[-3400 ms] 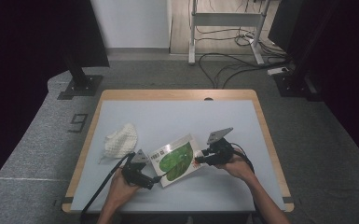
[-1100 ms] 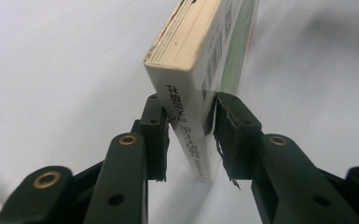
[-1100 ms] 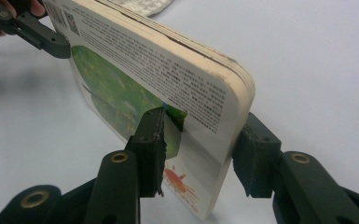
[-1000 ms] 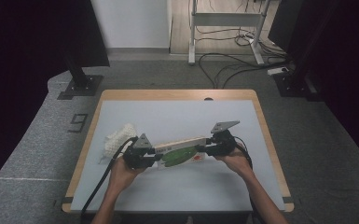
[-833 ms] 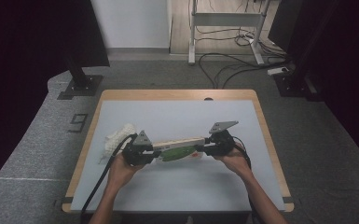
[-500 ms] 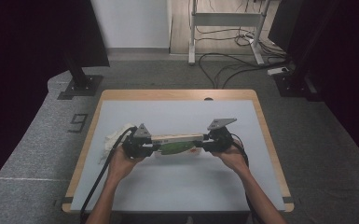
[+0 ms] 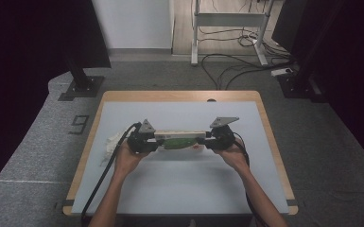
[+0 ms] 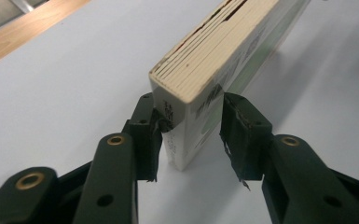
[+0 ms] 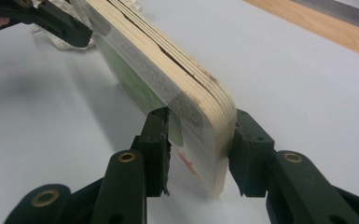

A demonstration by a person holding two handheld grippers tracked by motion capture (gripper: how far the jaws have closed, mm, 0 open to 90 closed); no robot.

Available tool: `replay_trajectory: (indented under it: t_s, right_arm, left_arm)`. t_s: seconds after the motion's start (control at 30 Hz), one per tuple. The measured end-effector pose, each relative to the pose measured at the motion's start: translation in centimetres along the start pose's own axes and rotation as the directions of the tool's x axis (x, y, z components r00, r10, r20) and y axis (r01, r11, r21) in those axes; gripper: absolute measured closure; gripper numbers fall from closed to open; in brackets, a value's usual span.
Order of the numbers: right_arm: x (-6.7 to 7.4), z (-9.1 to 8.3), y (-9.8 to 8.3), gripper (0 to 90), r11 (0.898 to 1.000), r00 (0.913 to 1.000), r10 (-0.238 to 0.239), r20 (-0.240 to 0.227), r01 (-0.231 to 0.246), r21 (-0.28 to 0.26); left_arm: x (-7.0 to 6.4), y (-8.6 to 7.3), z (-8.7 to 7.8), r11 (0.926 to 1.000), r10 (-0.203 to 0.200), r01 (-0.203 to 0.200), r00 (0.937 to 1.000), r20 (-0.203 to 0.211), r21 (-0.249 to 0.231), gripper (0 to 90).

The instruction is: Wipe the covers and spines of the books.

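A thick board book with a green cover stands on its long edge on the pale table, running left to right between my two grippers. My left gripper is at its left end. In the left gripper view the book sits between the jaws of the left gripper; one pad touches it and the other stands a little off. These jaws have just been opening. My right gripper holds the right end. In the right gripper view, the right gripper has both pads pressing on the book.
A crumpled white cloth lies on the table just left of my left hand, and this cloth shows behind the far gripper. A wooden rim frames the table. Black stands and cables sit on the floor beyond.
The book, earlier lying flat and askew, now stands on edge and has shifted farther from the person. Both hands moved with it, and the left gripper drew slightly leftward.
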State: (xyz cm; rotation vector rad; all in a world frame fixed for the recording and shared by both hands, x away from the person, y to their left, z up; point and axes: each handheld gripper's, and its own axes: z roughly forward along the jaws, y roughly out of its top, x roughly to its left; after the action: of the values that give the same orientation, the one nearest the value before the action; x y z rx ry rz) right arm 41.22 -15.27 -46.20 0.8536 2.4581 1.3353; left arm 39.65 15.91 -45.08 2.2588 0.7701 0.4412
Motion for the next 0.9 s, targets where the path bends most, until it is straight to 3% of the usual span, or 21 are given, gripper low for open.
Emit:
replay_trajectory:
  t_s: [0.27, 0.53, 0.77, 0.9]
  right_arm:
    - [0.2, -0.2, -0.4, 59.4, 1.000, 0.9997, 0.003, -0.023, -0.004, -0.003]
    - [0.8, -0.7, -0.7, 55.8, 1.000, 0.9987, 0.008, -0.051, -0.008, 0.006]
    - [1.0, -0.8, -1.3, 45.5, 0.999, 0.9975, 0.035, -0.062, -0.033, 0.024]
    - [1.2, -0.8, -1.8, 39.1, 0.998, 0.9965, 0.052, -0.066, -0.050, 0.036]
  left_arm:
    - [-0.5, -0.2, -0.3, 1.0000, 0.001, -0.001, 1.0000, 0.004, 0.003, 55.6]
    - [-0.4, -0.8, -0.5, 0.9991, -0.041, 0.041, 0.9968, 0.068, 0.007, 52.2]
    - [-0.6, -1.5, -0.7, 0.9970, -0.076, 0.077, 0.9903, 0.116, -0.002, 46.4]
    - [-1.0, -1.6, -0.8, 0.9967, -0.081, 0.081, 0.9895, 0.120, 0.002, 38.9]
